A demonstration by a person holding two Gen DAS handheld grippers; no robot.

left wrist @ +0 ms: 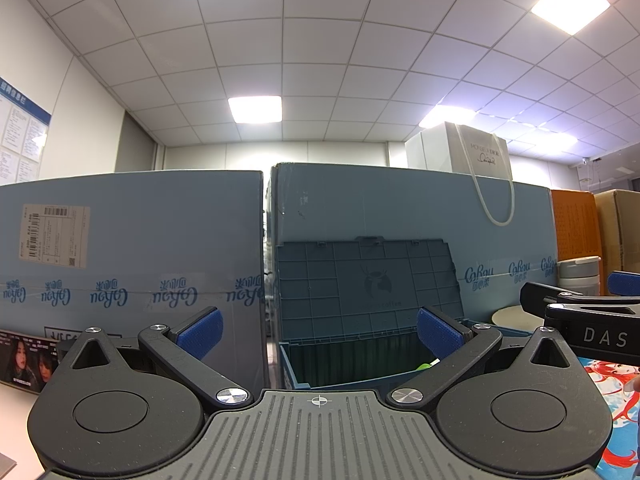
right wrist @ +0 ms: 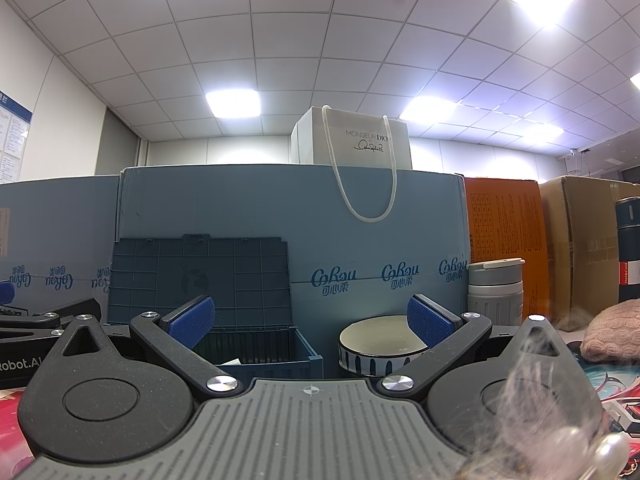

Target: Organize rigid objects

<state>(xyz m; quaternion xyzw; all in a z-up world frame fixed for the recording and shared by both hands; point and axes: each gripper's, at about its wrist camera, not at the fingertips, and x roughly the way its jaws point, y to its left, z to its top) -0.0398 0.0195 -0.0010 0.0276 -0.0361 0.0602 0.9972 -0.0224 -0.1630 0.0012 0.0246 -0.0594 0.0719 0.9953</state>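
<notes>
left gripper (left wrist: pixel 319 332) released, empty, facing open blue crate (left wrist: pixel 360 364) | right gripper (right wrist: pixel 311 322) released, empty | striped bowl (right wrist: pixel 380 346) on bench just right of crate, grey cup (right wrist: pixel 496 292) behind | risk: wide jaws could clip bowl rim, tipping it against crate wall

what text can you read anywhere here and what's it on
"MONSIEUR DIOR": white bag
"CoRou": blue cartons
"DAS": right hand-held gripper, on its body
"Robot.AI": left hand-held gripper, on its body
"Hot&Cold": dark flask
Shipping label, wall notices, orange box: too small to read
</notes>
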